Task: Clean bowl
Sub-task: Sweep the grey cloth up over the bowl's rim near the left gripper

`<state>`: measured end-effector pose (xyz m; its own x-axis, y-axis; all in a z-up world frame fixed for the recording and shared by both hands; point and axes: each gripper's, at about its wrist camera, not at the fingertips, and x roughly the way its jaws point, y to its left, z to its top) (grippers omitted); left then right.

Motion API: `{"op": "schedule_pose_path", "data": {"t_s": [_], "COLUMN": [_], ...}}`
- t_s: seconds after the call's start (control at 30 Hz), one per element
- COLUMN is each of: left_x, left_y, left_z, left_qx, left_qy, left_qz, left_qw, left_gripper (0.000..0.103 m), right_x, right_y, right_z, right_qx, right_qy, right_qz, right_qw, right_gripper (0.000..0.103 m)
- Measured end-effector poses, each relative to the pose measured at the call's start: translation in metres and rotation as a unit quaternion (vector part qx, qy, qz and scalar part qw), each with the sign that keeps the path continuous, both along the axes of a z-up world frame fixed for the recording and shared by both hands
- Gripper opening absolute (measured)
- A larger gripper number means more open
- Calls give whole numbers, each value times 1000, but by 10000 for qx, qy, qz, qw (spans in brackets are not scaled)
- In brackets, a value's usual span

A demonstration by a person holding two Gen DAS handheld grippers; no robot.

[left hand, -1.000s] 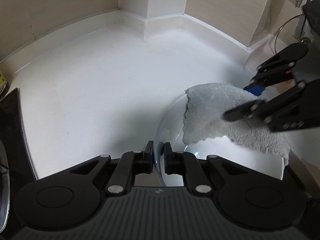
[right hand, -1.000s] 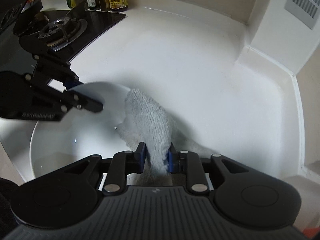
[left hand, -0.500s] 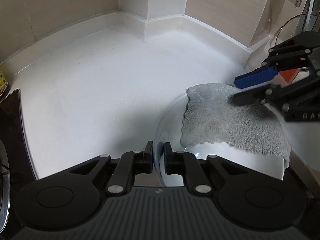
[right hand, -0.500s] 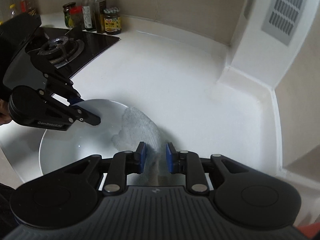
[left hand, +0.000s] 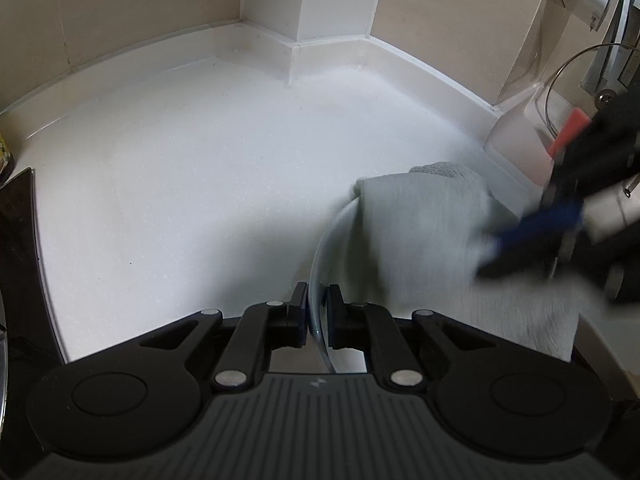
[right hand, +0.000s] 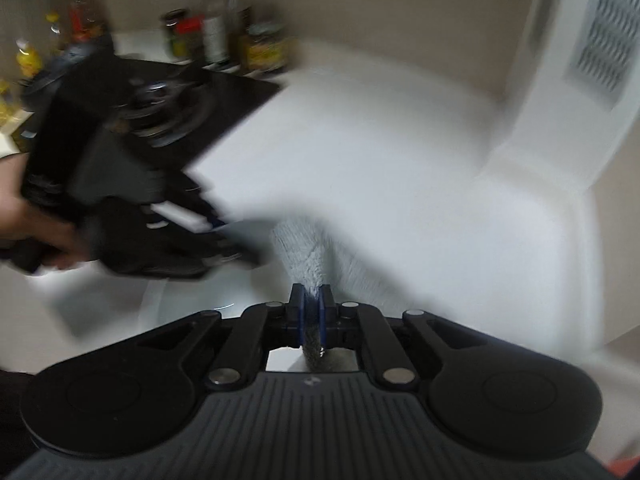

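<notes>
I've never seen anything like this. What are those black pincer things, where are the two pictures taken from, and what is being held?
No robot here: a person's hand holds a two-fingered tool, one in each hand. Each tool carries a camera looking along its fingers, so each picture has its own tool at the bottom. The left tool is closing on the rim of a white bowl that sits on the white counter. The right tool is shut on a grey cloth draped into the bowl. The right view is blurred.

Grey cloth [left hand: 424,240] draped over bowl [left hand: 320,264] rim
</notes>
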<state>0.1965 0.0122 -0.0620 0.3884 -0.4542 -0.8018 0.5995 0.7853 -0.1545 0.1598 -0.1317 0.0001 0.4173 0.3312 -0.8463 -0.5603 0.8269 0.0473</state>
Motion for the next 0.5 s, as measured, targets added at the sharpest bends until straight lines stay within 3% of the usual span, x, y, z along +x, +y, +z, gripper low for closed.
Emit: {"op": "schedule_pose_path", "data": {"t_s": [0.13,0.23,0.37,0.5], "left_x": [1,0,-1,0], "left_y": [1,0,-1,2], "left_z": [-1,-2,-2,-2], "left_qx": [-17,5,-8,-104], "left_qy": [-2,-38,-44,8], "left_qz": [-47,-98,-41,15], "left_qw": [10000,9999,10000,9999], "left_gripper": [6,6,6,6], "right_x": [15,29,37,30], "right_y": [19,23,31,41], "right_z": [-38,-50,-55,-56], "right_qx": [-547,-749,-398,-156], "right_qy": [446,313,409,831], "right_qz": [70,-156,-114,340], "right_qw": [9975,9966,9983,9958], "right_gripper": [5,4,5,5]}}
